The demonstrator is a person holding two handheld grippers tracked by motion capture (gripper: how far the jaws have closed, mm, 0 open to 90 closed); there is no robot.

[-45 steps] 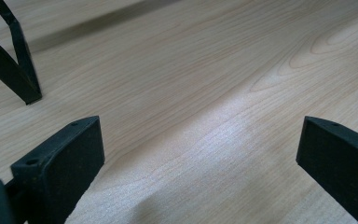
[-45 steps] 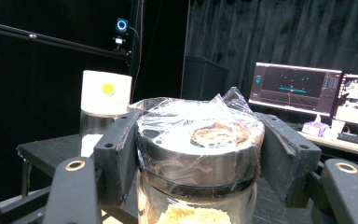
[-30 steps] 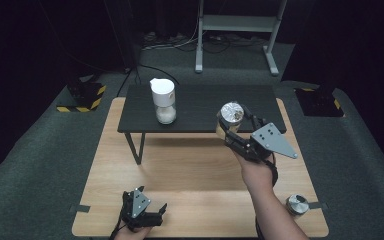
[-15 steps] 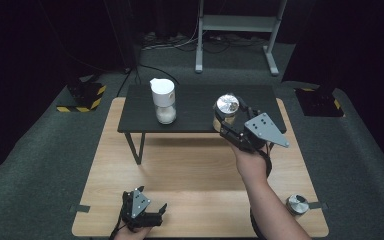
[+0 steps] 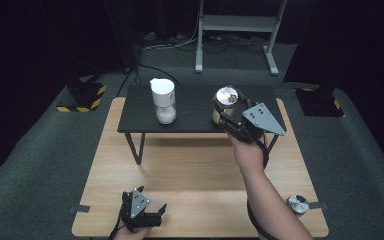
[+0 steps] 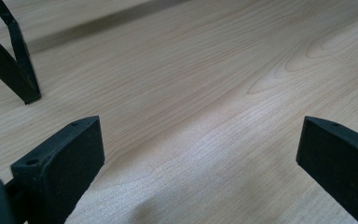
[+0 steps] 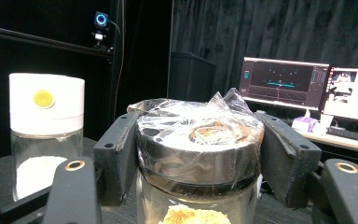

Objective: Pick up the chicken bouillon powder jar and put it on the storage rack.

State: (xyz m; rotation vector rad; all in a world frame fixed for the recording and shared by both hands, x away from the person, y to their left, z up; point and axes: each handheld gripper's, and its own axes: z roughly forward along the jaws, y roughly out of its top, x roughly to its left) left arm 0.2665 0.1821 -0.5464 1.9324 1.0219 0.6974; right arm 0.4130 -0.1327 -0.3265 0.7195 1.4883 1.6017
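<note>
Right gripper view has the right hand-held gripper point(image 7: 200, 154) clenched on the film-wrapped jar point(image 7: 199, 149), between its jaws; slick film could let it slip. Left hand-held gripper point(image 6: 200, 154) rests released on the bench point(image 6: 205, 84).

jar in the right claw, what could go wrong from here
1. The right claw grips the jar at its film-covered top; the film could let it slip.
2. The white-lid jar stands on the same black shelf; a sideways swing might knock it.
3. The jar sits near the shelf's front edge, so a loose release could tip it off.
</note>
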